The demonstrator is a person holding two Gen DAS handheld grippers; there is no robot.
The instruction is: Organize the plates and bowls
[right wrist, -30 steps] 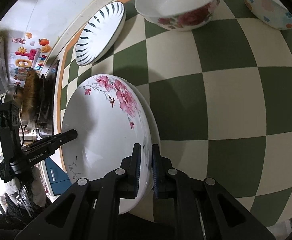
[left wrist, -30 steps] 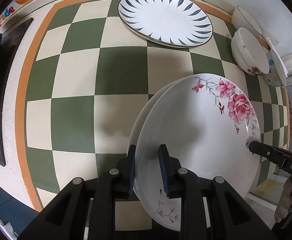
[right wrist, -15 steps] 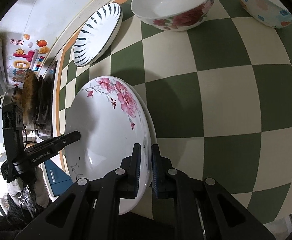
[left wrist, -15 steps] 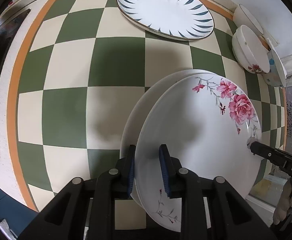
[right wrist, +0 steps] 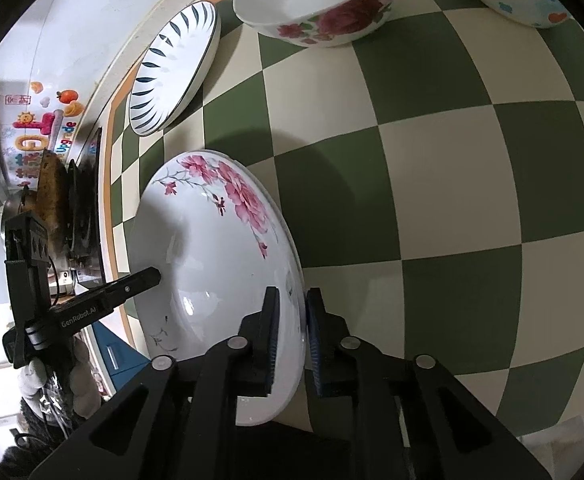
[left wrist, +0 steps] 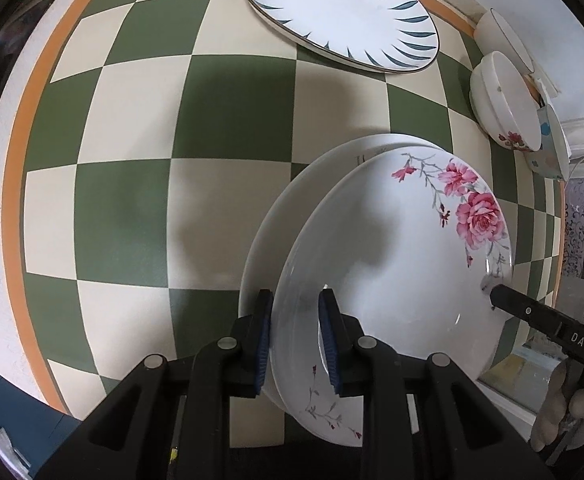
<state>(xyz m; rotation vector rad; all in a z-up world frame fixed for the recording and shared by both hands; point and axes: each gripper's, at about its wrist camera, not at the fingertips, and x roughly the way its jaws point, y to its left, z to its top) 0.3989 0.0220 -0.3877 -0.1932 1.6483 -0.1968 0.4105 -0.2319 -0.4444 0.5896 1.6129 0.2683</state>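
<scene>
Rose plate (left wrist: 391,264) rim clamped between both claws.

Left gripper (left wrist: 295,322) clamps its blue pads on one rim of the rose plate (left wrist: 391,272). Right gripper (right wrist: 292,326) pinches the opposite rim, fingers narrowly parted.

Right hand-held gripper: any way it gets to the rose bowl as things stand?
Probably not yet. The right hand-held gripper is shut on the rose plate, as is the left hand-held gripper. Otherwise the checkered cloth toward the rose bowl lies open.
</scene>
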